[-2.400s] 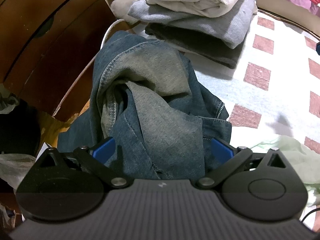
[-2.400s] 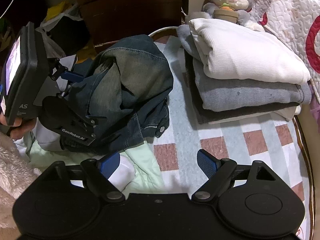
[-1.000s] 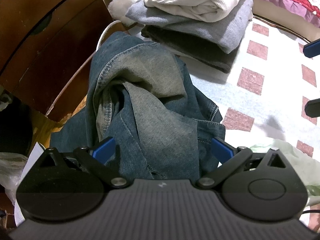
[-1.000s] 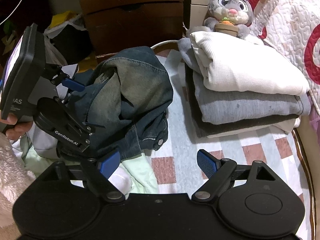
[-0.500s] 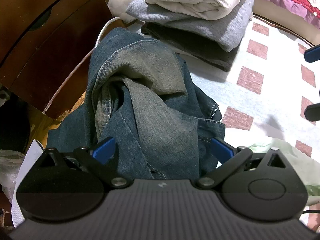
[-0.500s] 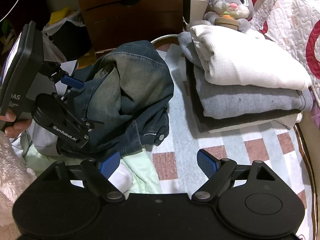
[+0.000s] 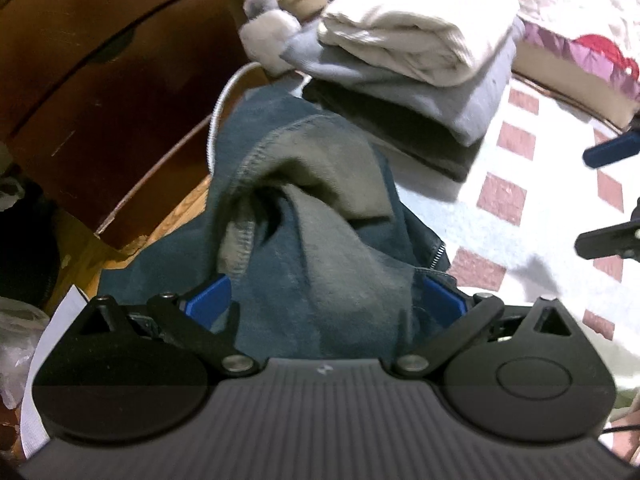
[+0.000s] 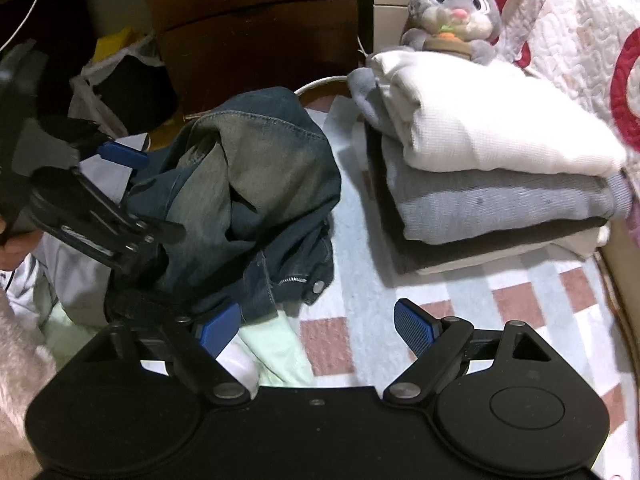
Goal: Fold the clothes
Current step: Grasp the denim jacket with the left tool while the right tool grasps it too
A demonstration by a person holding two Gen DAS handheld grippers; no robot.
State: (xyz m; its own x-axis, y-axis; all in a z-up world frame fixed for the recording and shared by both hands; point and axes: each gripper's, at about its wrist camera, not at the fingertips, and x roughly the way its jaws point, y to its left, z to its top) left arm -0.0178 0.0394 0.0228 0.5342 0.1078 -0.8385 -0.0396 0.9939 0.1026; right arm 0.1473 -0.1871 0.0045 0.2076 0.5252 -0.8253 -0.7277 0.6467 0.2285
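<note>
You had a fair share of the pile squared away — a stack of folded clothes [image 8: 492, 184], a white knit on top of grey and dark layers, sat on the checked bedspread [image 8: 524, 304] in front of a plush rabbit [image 8: 456, 0]. What remained, by my reading, was the denim jacket [image 8: 256, 192], lying crumpled just beside that stack near the bed's edge, and a pale green garment [image 8: 276, 348] rumpled under its hem. Your left gripper [image 7: 324, 296] had its fingers spread wide, the denim bunched between them without being pinched; your right gripper [image 8: 316, 328] hung with fingers likewise parted, holding nothing, over bare bedspread.
</note>
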